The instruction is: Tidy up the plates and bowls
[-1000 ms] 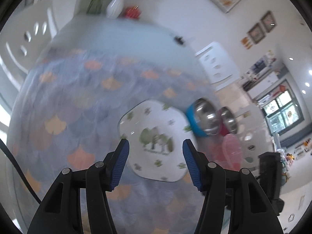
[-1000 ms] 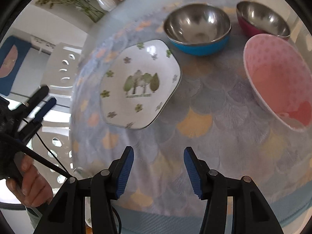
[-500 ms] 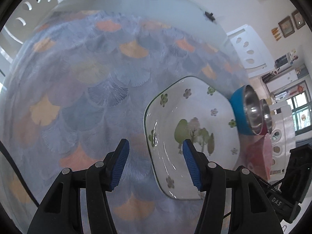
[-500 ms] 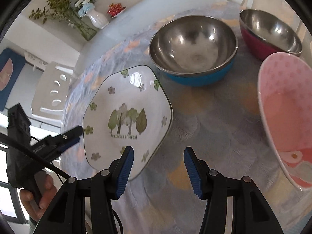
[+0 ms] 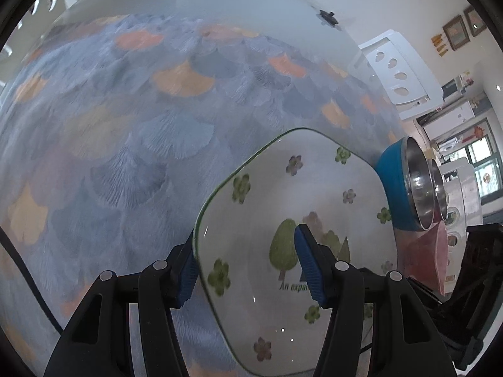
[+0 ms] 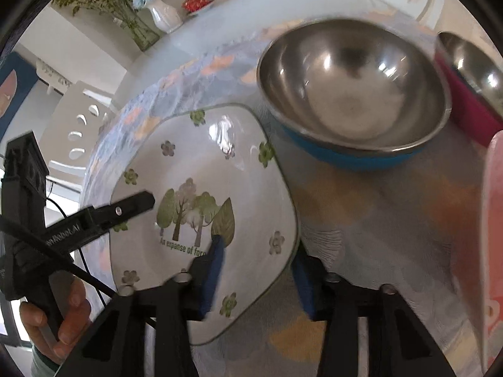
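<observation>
1. On the patterned bench [image 5: 132, 144], near its right side, lies the white plate [image 5: 314, 194] printed with trees and small flowers; just beyond it stand the blue bowl [image 6: 352, 94] and the red bowl [image 6: 471, 81], both steel-lined, with the pink bowl [image 6: 493, 235] at the right edge.
2. Left tongs [image 5: 248, 267] are spread wide and straddle the plate's left rim, one finger outside it and one over the well. They grip nothing yet.
3. Right tongs [image 6: 257, 276] are likewise spread wide across the plate's near right rim, one finger over the face and one outside, with nothing clamped.
4. Risks, as I judge them: the glazed rim looks slick and sloped, so a shallow bite could slide off. If one pair of tongs closes or lifts before the other, the plate may tilt and slip. A push forward could knock it against the blue bowl, which sits very close.
5. Writing: the plate reads "An expanse of for…", the rest being hidden by the right tongs. The left tongs' body, seen from the right wrist, bears white lettering ending "Robot.AI".
</observation>
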`<state>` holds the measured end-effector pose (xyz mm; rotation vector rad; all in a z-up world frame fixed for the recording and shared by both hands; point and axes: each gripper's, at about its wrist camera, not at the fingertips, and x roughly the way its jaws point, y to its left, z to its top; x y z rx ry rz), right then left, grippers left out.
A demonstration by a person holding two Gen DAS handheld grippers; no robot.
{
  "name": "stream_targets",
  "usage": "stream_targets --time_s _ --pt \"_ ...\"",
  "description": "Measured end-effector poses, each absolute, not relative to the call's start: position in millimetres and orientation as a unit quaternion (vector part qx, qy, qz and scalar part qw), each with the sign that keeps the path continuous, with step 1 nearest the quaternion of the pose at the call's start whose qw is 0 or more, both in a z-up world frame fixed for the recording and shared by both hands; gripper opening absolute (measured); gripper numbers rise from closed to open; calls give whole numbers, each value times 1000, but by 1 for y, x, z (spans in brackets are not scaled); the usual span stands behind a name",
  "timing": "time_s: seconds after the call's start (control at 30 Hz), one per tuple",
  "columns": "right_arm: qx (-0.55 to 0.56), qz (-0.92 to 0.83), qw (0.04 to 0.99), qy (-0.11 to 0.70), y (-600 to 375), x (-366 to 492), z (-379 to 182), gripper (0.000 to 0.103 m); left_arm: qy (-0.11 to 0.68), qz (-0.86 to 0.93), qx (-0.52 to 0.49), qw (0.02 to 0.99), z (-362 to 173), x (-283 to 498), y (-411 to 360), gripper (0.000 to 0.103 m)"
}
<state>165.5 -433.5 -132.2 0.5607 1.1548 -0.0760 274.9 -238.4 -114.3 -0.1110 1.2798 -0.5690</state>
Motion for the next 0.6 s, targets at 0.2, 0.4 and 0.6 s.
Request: stream_targets --time_s 0.2,0.4,0.6 --pt "218 -31 821 527 -424 165 -133 32 569 -246 -27 784 -113 273 -238 30" --pt "207 -8 825 526 -420 163 -130 32 561 -259 -67 783 -106 271 -225 27" --pt "231 5 829 510 -416 152 -122 32 529 -282 -37 800 -81 253 -226 18"
